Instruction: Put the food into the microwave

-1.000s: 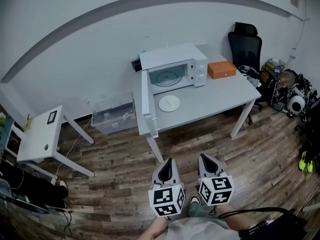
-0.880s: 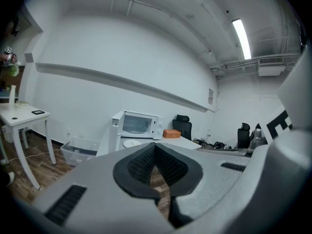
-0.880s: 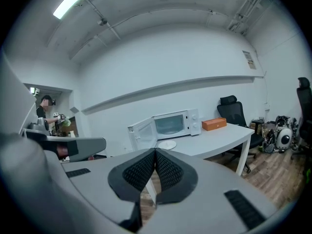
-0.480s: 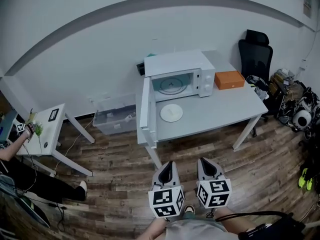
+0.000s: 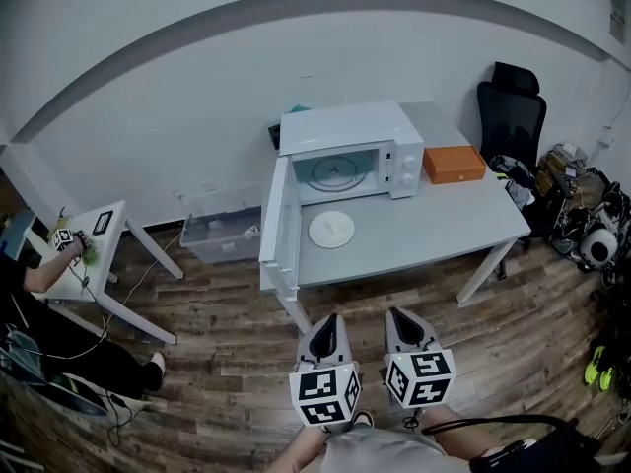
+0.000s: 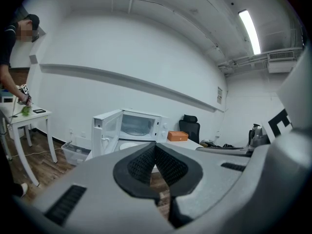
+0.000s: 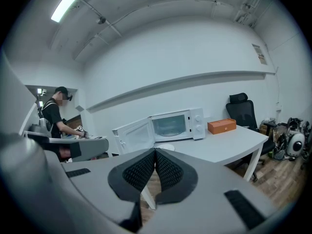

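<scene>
A white microwave (image 5: 345, 151) stands at the back of a grey table (image 5: 434, 227), its door (image 5: 279, 227) swung wide open to the left and its cavity empty. A white round plate (image 5: 331, 230) lies on the table just in front of it; I cannot make out any food on it. My left gripper (image 5: 330, 321) and right gripper (image 5: 401, 317) hang side by side over the wooden floor, well short of the table, both shut with nothing held. The left gripper view shows the microwave (image 6: 134, 126) beyond the shut left gripper (image 6: 155, 147). The right gripper view shows the microwave (image 7: 170, 125) above the shut right gripper (image 7: 155, 153).
An orange box (image 5: 455, 164) sits on the table right of the microwave. A clear plastic bin (image 5: 219, 235) lies on the floor by the wall. A person (image 5: 39, 294) works at a small white table (image 5: 99, 254) at left. A black office chair (image 5: 513, 116) and piled gear (image 5: 592, 230) stand at right.
The table and microwave have drawn slightly nearer and shifted in view. A person has come into view at the small white table on the left. Both grippers stay shut, side by side.
</scene>
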